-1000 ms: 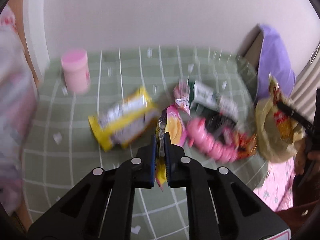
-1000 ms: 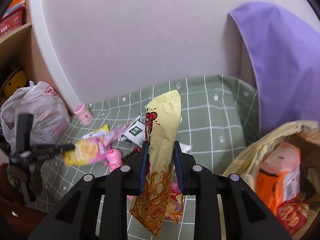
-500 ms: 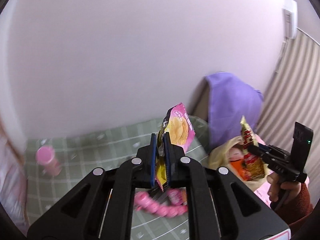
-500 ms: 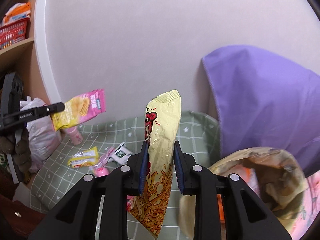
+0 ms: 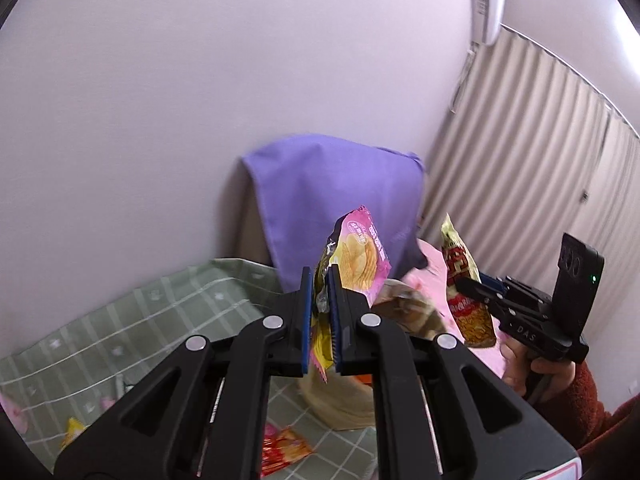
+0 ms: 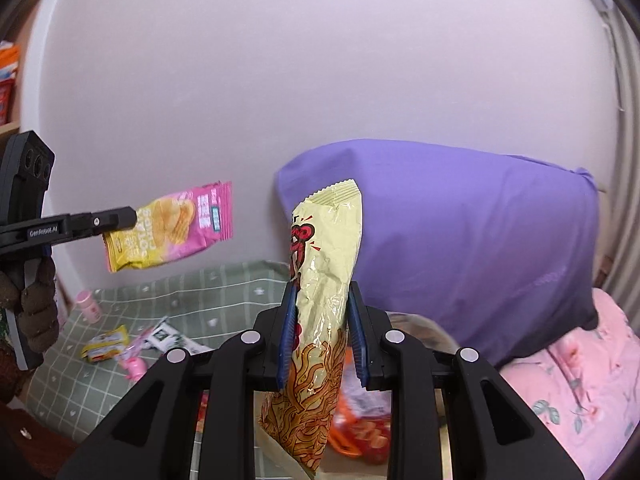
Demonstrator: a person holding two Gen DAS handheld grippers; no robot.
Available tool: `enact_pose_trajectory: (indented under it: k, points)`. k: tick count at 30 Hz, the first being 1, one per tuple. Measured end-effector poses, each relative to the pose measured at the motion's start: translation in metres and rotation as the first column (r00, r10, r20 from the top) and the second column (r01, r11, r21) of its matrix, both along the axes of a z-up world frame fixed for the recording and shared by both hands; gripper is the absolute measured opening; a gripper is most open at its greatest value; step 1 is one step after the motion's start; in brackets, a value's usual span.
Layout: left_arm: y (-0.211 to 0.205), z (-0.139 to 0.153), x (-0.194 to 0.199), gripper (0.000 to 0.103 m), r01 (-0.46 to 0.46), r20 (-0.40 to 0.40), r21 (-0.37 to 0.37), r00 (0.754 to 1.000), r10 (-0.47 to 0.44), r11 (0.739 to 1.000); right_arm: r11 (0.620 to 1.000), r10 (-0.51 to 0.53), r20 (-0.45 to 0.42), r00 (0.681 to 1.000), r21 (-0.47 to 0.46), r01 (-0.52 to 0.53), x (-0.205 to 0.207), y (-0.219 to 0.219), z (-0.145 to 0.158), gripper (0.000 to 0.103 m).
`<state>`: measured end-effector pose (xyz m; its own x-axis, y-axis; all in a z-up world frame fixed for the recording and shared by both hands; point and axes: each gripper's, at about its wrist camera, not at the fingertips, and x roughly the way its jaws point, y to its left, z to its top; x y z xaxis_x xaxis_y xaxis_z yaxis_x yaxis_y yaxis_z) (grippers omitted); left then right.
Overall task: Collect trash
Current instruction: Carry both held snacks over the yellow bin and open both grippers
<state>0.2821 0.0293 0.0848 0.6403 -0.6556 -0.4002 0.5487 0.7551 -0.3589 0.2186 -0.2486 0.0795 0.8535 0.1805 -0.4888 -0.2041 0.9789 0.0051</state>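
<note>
My left gripper [image 5: 319, 280] is shut on a pink and yellow chip packet [image 5: 356, 260], held up in the air; the same chip packet [image 6: 172, 228] shows at the left of the right wrist view. My right gripper [image 6: 320, 300] is shut on a tall pale-yellow snack bag [image 6: 324, 300] with red and orange print, standing upright between the pads. That snack bag [image 5: 464, 288] hangs at the right of the left wrist view. Below both sits a beige trash bag [image 5: 344, 404] holding orange wrappers [image 6: 360, 432].
A green checked sheet [image 6: 224, 288] carries loose wrappers [image 6: 106, 344], a pink bottle [image 6: 88, 306] and a red wrapper [image 5: 284, 448]. A purple pillow [image 6: 460, 240] leans on the wall, a pink floral blanket [image 6: 580, 380] lies right. Curtains [image 5: 520, 160] hang at the right.
Both grippers have risen from the sheet with their packets and swung right toward the purple pillow and trash bag. The litter on the sheet has dropped to the lower left.
</note>
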Motion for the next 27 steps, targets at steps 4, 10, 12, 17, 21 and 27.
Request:
enact_pose_trajectory:
  k: [4, 10, 12, 17, 21, 27]
  points:
    - [-0.054, -0.02, 0.026, 0.007, 0.145, -0.078, 0.035, 0.987, -0.142, 0.989, 0.996, -0.082, -0.006, 0.997, 0.019, 0.082, -0.004, -0.036, 0.003, 0.024]
    - [-0.154, -0.081, 0.052, 0.007, 0.304, -0.214, 0.222, 0.942, -0.257, 0.927, 0.989, -0.14, -0.059, 0.988, 0.047, 0.143, 0.0, -0.068, -0.013, 0.024]
    - [-0.172, -0.106, 0.048, 0.007, 0.334, -0.243, 0.321, 0.934, -0.264, 0.886, 0.988, -0.138, -0.092, 0.986, 0.062, 0.144, 0.006, -0.071, -0.026, 0.024]
    - [-0.185, -0.14, 0.042, 0.007, 0.383, -0.308, 0.392, 0.911, -0.273, 0.836, 0.991, -0.088, -0.222, 0.971, 0.078, 0.107, 0.028, -0.064, -0.077, 0.024]
    - [-0.173, -0.142, 0.048, 0.007, 0.376, -0.338, 0.322, 0.903, -0.265, 0.869, 0.996, -0.065, -0.344, 0.937, 0.042, 0.085, 0.051, -0.054, -0.118, 0.024]
    - [-0.171, -0.135, 0.046, 0.007, 0.355, -0.303, 0.333, 0.917, -0.258, 0.874, 0.987, -0.15, -0.395, 0.906, -0.116, 0.113, 0.07, -0.048, -0.139, 0.024]
